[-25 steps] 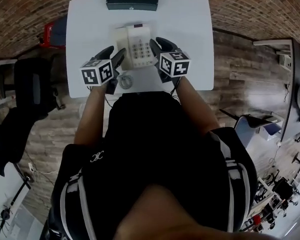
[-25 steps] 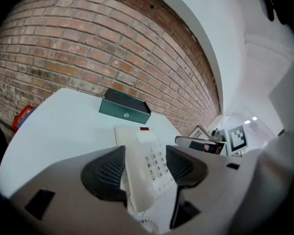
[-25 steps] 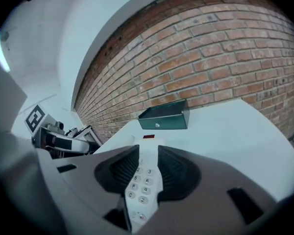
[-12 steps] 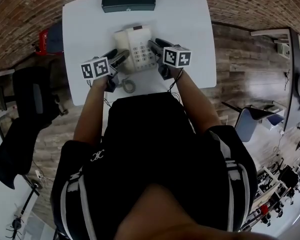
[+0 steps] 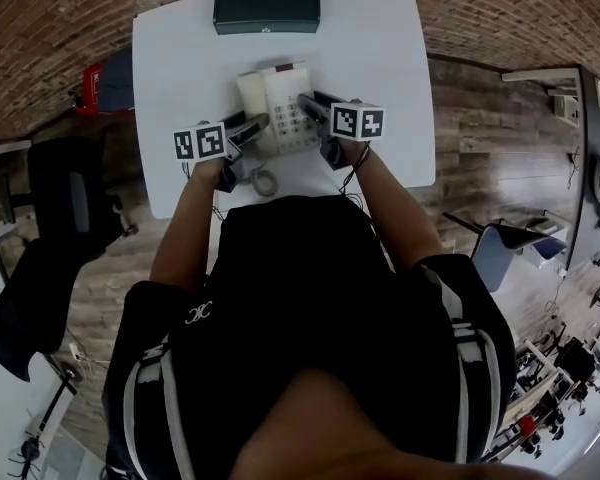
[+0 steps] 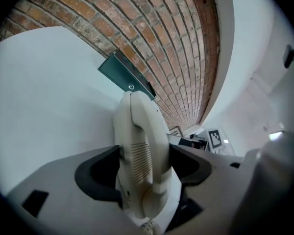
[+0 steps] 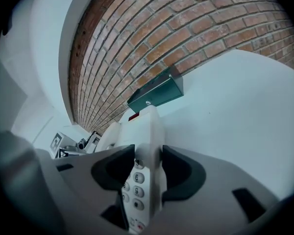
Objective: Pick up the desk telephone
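Note:
The cream desk telephone (image 5: 278, 103) rests on the white table (image 5: 380, 48), with its handset on the left and its keypad on the right. My left gripper (image 5: 255, 126) straddles the handset side. In the left gripper view the handset (image 6: 139, 146) stands between the wide jaws of this gripper (image 6: 144, 158), and I see no firm squeeze. My right gripper (image 5: 310, 103) straddles the keypad side. Its jaws are opening, with the telephone's right edge (image 7: 147, 151) between them at the gripper (image 7: 148, 165).
A dark green box (image 5: 266, 5) lies at the table's far edge, behind the telephone. The coiled cord (image 5: 264, 181) lies near the front edge between my arms. A black chair (image 5: 65, 183) and a red object (image 5: 95, 73) stand left of the table.
Both grippers and the telephone have come down to the tabletop. The jaws on each side of the telephone stand wider than before.

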Demonstrator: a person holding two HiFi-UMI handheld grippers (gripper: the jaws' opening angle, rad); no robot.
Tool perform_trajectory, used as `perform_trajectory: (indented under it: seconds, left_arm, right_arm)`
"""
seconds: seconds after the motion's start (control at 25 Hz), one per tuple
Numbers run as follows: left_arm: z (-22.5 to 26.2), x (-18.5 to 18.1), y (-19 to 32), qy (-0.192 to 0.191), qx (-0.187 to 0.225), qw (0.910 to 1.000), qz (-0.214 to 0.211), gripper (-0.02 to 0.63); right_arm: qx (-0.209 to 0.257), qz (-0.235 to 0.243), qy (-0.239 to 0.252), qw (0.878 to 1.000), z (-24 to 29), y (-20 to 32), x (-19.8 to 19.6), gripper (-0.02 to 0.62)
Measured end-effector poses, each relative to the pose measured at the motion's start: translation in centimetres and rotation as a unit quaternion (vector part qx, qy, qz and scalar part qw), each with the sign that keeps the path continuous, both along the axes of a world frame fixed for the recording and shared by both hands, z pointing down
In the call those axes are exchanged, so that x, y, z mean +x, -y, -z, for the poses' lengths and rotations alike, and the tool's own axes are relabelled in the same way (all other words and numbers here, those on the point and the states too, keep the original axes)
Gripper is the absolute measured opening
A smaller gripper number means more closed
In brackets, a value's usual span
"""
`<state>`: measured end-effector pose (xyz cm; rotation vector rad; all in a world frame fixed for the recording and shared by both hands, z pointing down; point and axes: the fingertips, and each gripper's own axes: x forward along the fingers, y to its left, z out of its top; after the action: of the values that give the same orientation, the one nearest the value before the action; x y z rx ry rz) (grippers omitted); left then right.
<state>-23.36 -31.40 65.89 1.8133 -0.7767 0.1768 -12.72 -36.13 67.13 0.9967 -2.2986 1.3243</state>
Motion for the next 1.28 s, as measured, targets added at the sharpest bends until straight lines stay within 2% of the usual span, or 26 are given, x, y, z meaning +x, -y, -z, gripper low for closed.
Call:
perform_trajectory:
  seconds: [0.24, 0.4, 0.6, 0.8, 0.92, 1.0, 1.16, 1.28]
  left_arm:
    - [0.4, -0.3, -0.4, 0.011, -0.005, 0.9999, 0.0, 0.293]
    - [1.2, 0.1, -0.8, 0.024, 0.006, 0.9997, -0.007, 0.287]
    - [3.0, 0.2, -1.0, 0.021, 0.023, 0.9995, 0.006, 0.284]
    - [7.0, -0.1, -0.3, 0.04, 0.082, 0.9955, 0.023, 0.282]
    - [10.1, -0.3, 0.3, 0.051, 0.128, 0.9899, 0.032, 0.281]
    - [12.0, -0.2, 0.6, 0.061, 0.156, 0.9852, 0.035, 0.281]
    - [15.9, 0.1, 1.1, 0.052, 0.204, 0.9762, 0.052, 0.279]
    - [18.9, 0.5, 1.3, 0.058, 0.25, 0.9647, 0.057, 0.279]
  right_arm:
    - [0.01, 0.008, -0.016, 1.0, 0.7, -0.3, 0.1, 0.133]
    - [0.019, 0.003, -0.015, 1.0, 1.5, -0.7, 0.5, 0.129]
    - [0.04, -0.006, -0.013, 0.999, 3.2, -0.9, 0.9, 0.127]
    - [0.089, -0.002, 0.011, 0.996, 7.0, 0.0, 0.4, 0.127]
    - [0.126, 0.002, 0.022, 0.992, 9.8, 0.5, 0.2, 0.127]
    - [0.163, 0.01, 0.021, 0.986, 12.1, 1.0, 0.1, 0.13]
    - [0.231, 0.018, 0.015, 0.973, 17.0, 1.9, 0.2, 0.13]
    - [0.28, 0.019, 0.008, 0.96, 20.5, 2.1, 0.6, 0.13]
